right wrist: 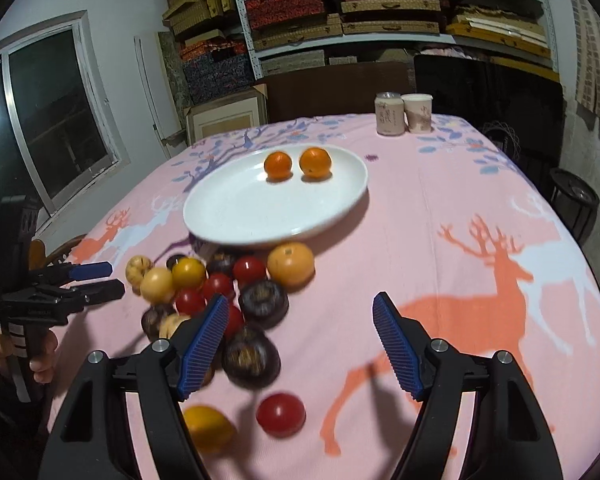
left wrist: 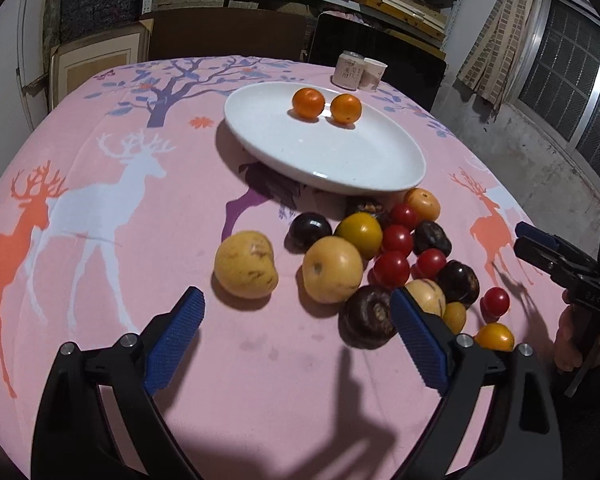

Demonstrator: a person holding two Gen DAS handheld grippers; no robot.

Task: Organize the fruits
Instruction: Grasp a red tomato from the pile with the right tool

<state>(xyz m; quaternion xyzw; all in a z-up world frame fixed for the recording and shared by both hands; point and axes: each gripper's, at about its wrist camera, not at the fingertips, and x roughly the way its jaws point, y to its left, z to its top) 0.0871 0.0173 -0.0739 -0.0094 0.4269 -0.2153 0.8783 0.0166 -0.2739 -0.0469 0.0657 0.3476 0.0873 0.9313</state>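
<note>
As jaws are gaping: left gripper point(left wrist: 296, 308), right gripper point(right wrist: 300, 316), both empty.
Ahead: oranges point(left wrist: 308, 104) sitting on plate point(left wrist: 340, 168).
Below: fruit pile point(left wrist: 396, 240) lying on counter point(left wrist: 140, 280).

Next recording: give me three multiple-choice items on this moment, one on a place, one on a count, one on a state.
1. Where do the paper cup and can stand?
A. far table edge
B. on the plate
C. among the fruit pile

2. How many oranges lie on the white plate?
A. none
B. two
C. five

3. The left tool is:
A. shut on a tomato
B. open, holding nothing
C. shut on the plate's rim

Key: 1 A, they stand side by side beyond the plate; 2 B, both views show two; 3 B, only tablecloth shows between its pads.
</note>
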